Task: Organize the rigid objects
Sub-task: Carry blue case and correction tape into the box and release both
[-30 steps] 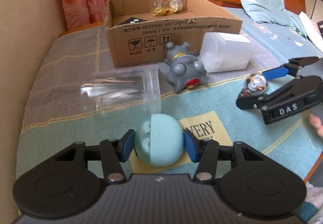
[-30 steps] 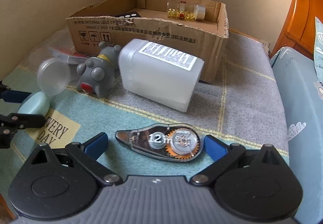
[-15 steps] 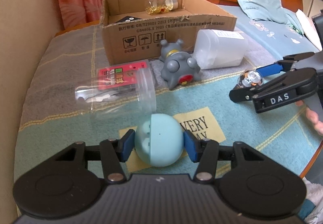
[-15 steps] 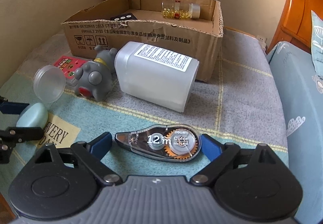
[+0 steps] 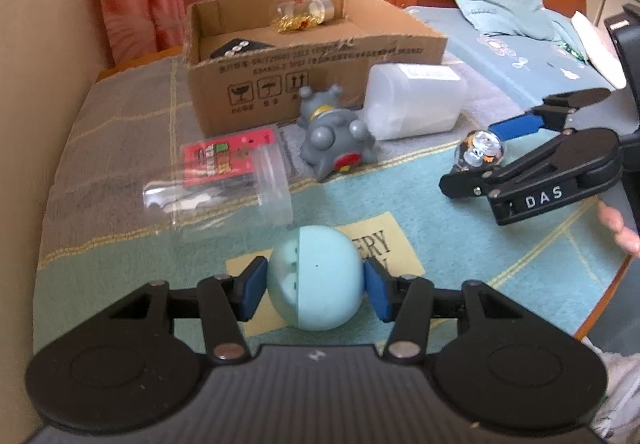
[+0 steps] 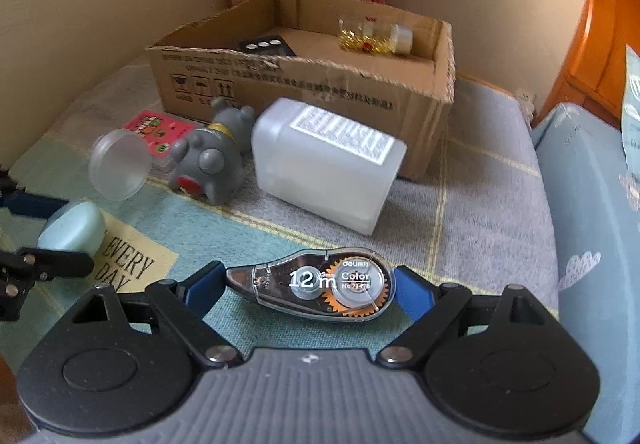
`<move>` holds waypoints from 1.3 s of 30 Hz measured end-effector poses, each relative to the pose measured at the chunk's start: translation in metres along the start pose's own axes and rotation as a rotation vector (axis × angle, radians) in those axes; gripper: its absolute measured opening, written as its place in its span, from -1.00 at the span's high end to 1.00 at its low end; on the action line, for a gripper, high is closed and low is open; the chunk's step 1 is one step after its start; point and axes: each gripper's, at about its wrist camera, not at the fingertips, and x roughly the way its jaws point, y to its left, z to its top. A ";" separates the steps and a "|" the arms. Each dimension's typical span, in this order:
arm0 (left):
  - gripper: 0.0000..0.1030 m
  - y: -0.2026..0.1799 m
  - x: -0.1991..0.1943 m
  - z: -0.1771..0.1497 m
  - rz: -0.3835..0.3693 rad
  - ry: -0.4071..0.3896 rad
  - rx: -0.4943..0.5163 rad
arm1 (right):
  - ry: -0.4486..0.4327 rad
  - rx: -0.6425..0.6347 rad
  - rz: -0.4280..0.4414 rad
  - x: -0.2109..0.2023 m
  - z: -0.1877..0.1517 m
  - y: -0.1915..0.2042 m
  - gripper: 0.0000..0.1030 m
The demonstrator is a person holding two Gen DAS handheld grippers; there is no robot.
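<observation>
We find the left tool [image 5: 316,286] clenched on a pale blue ball [image 5: 316,280] above the bed blanket [image 5: 120,244]; the right tool [image 6: 310,290] grips a correction tape dispenser [image 6: 312,282] end to end, both short of the cardboard box [image 6: 304,83]

The open brown corrugated cardboard box [image 6: 304,83] looks matt, its top edge torn rough. The clear glossy plastic correction-tape dispenser [image 6: 316,284] contrasts with the smooth matt pale-blue plastic egg-shaped case [image 5: 316,284]. The woven checked cloth blanket [image 6: 460,211] looks coarse.
</observation>
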 end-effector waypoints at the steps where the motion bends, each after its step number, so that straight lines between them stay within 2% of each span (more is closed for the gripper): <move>1: 0.00 -0.001 -0.002 0.001 -0.001 -0.004 0.006 | -0.001 -0.014 -0.002 -0.002 0.001 0.000 -0.80; 7: 0.00 -0.003 -0.018 0.018 -0.029 -0.036 0.032 | -0.021 -0.103 0.021 -0.021 0.009 0.001 -0.80; 10: 0.00 -0.002 -0.025 0.036 -0.016 -0.079 0.051 | -0.054 -0.145 0.025 -0.035 0.018 -0.001 -0.80; 17: 0.00 0.004 -0.024 0.092 0.026 -0.167 0.090 | -0.150 -0.143 0.067 -0.054 0.066 -0.021 -0.80; 23: 0.00 0.010 -0.008 0.144 0.035 -0.198 0.108 | -0.183 -0.102 0.074 -0.035 0.123 -0.043 -0.80; 29: 0.00 0.020 0.013 0.181 0.064 -0.192 0.108 | -0.172 -0.046 0.024 0.008 0.171 -0.062 -0.81; 30: 0.00 0.020 0.016 0.185 0.068 -0.189 0.111 | -0.167 -0.047 0.014 0.014 0.174 -0.063 -0.83; 31: 0.00 0.021 0.019 0.189 0.070 -0.186 0.113 | -0.154 -0.049 0.009 0.020 0.177 -0.064 -0.95; 32: 0.00 0.023 0.021 0.193 0.069 -0.181 0.111 | -0.148 -0.048 0.009 0.024 0.178 -0.065 -0.99; 39: 0.00 0.033 0.044 0.218 0.062 -0.142 0.089 | -0.157 -0.006 0.033 0.019 0.165 -0.073 -1.00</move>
